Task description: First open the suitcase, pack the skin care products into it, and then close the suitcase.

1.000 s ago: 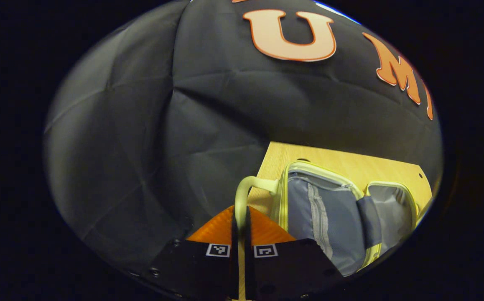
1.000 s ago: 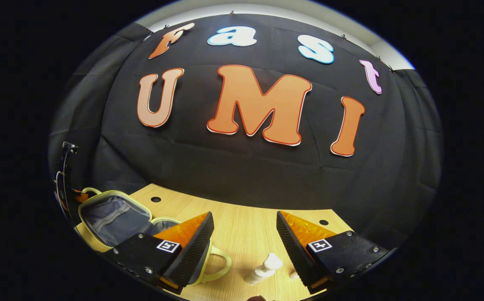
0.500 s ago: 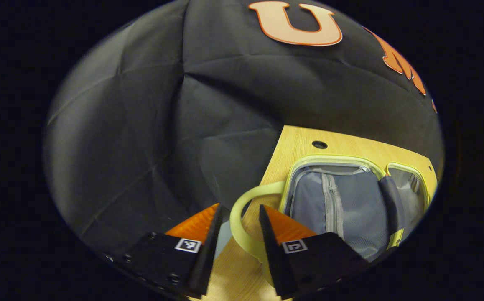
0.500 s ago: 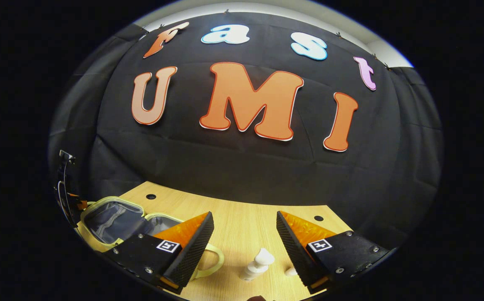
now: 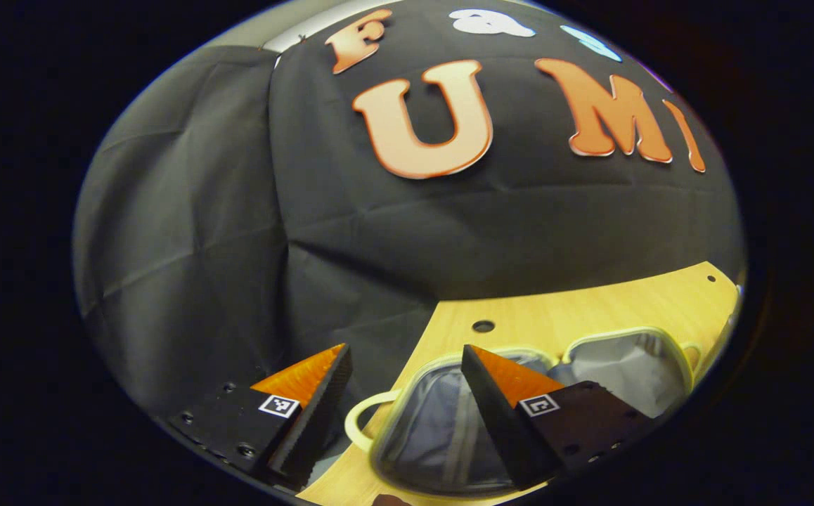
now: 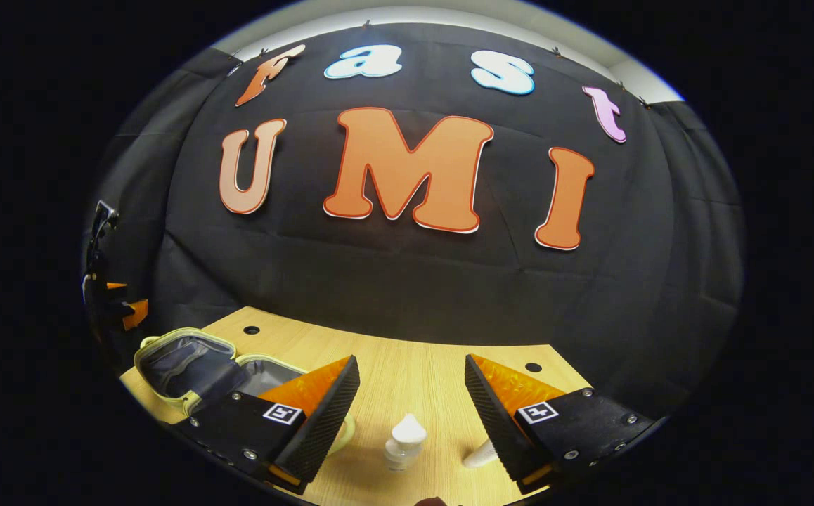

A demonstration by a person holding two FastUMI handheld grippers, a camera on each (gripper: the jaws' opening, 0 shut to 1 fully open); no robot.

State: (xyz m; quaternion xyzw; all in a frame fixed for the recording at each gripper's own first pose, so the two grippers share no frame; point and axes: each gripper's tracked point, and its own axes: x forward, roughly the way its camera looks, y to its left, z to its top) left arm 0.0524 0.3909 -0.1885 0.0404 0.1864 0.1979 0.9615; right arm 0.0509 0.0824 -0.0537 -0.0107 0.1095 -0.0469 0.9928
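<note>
The pale-green suitcase (image 5: 632,365) lies open flat on the wooden table (image 5: 576,302), both grey-lined halves facing up. Its handle loop (image 5: 358,422) sticks out toward my left gripper (image 5: 403,358), which hovers open above the near half and holds nothing. In the right gripper view the suitcase (image 6: 182,355) sits at the far left. My right gripper (image 6: 410,365) is open above the table. A white pump bottle (image 6: 403,439) stands below the gap between its fingers. A second white product (image 6: 477,457) is partly hidden behind one finger.
Round cable holes (image 5: 483,326) mark the tabletop near the black cloth wall. The left gripper (image 6: 108,309) shows at the far left edge of the right gripper view, beyond the suitcase. Bare wood (image 6: 407,351) lies between the suitcase and the bottles.
My left gripper let go of the suitcase handle, opened wide and lifted back; the lid now lies flat. My right gripper shifted slightly, bringing the pump bottle under its gap.
</note>
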